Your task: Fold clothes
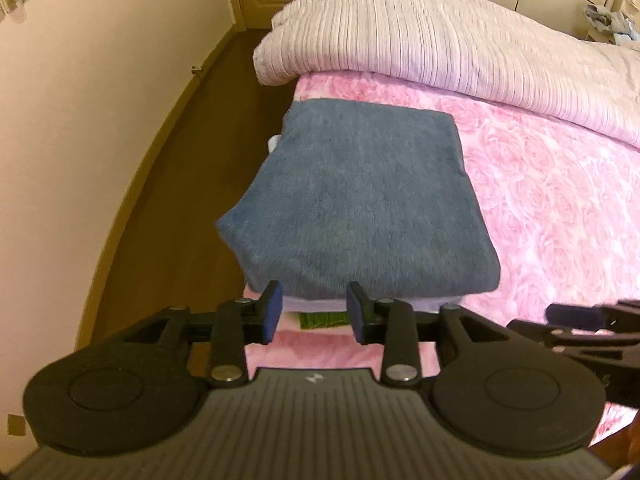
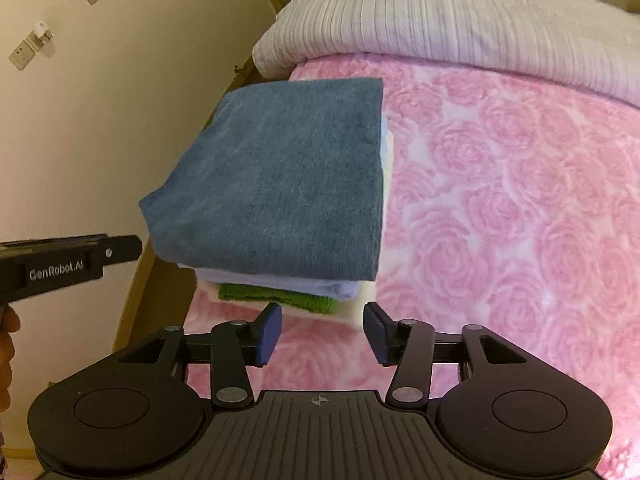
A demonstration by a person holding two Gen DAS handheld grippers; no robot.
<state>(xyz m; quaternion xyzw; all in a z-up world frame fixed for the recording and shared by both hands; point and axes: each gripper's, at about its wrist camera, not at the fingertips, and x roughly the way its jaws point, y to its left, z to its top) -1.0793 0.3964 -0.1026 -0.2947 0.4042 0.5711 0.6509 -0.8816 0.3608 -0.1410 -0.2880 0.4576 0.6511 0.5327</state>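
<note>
A folded blue-grey garment (image 1: 360, 200) (image 2: 276, 184) tops a small stack at the left edge of the bed. Under it lie a pale lilac piece (image 2: 280, 282), a green piece (image 2: 280, 298) (image 1: 322, 319) and a cream one (image 2: 360, 304). My left gripper (image 1: 314, 310) is open just in front of the stack's near edge, holding nothing. My right gripper (image 2: 323, 330) is open too, a short way before the stack, with nothing between its pads. The left gripper's body (image 2: 60, 266) juts in at the left of the right wrist view, with a hand (image 2: 6, 344) below it.
The stack rests on a pink rose-patterned blanket (image 2: 500, 208) (image 1: 540, 200). A striped white duvet (image 1: 440, 28) (image 2: 440, 12) is bunched at the far end. Brown floor (image 1: 180, 160) and a cream wall (image 1: 80, 100) drop off left of the bed. Crumpled blue clothes (image 1: 608, 20) lie far right.
</note>
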